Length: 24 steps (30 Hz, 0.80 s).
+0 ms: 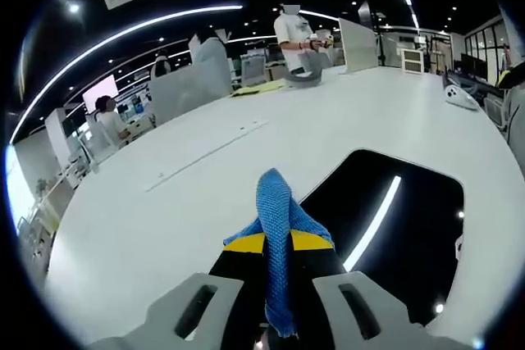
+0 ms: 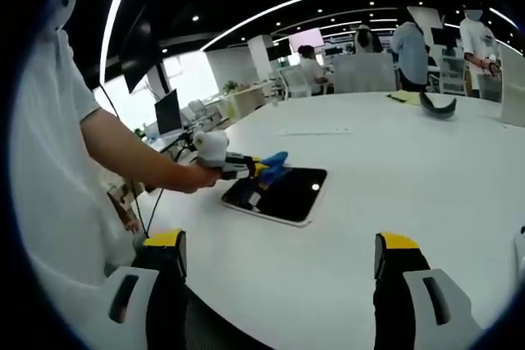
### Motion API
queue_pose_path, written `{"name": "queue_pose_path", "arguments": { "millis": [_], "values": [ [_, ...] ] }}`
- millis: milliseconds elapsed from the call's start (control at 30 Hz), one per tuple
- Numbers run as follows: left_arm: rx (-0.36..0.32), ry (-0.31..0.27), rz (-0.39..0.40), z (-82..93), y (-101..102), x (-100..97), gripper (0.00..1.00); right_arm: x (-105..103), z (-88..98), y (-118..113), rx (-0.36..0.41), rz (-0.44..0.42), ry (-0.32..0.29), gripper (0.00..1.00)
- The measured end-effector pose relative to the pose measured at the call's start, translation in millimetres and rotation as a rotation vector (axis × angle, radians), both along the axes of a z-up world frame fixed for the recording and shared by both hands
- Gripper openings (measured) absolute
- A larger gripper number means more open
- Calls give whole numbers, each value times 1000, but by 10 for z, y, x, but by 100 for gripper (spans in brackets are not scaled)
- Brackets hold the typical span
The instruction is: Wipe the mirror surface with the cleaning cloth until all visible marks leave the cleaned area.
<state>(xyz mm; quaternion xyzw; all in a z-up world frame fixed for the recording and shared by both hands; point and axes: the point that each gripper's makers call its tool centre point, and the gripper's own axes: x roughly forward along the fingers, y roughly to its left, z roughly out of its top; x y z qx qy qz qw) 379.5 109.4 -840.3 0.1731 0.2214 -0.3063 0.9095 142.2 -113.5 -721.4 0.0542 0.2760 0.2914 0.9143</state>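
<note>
Left claw (image 1: 277,284) first: its yellow-tipped jaws are pressed onto the blue cleaning cloth (image 1: 277,219), which stands up in a fold between them and pokes out ahead of the tips. From the left gripper view, the mirror (image 1: 402,235) lies flat on the white worktop (image 1: 164,202), dark and rounded at the corners, just ahead and to the right of the cloth, reflecting a bright ceiling strip. Whether the cloth is touching the glass or hanging just above its near edge, you cannot tell from here. In the right gripper view your hand (image 2: 209,149) holds the left claw (image 2: 261,168) over the left end of the mirror (image 2: 283,194), the cloth (image 2: 272,161) at that end, and the mirror's long side runs away to the right from it. That is the relation to work from: the unwiped length lies to the right of the cloth, so the stroke likely wants to run that way along the long side. Marks on the glass are too small to make out. Right claw (image 2: 279,264): jaws spread wide, nothing between them, sitting well back from the mirror over bare worktop. Your left claw is much the nearer of the two. Other people stand at the far side of the room.
</note>
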Motion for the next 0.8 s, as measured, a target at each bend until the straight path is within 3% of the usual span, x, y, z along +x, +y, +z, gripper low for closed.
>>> {"name": "queue_pose_path", "arguments": {
  "millis": [800],
  "values": [
    [14,-3,6,7,32,49,7,5,-44,41,1,9,13,100]
  ]
}}
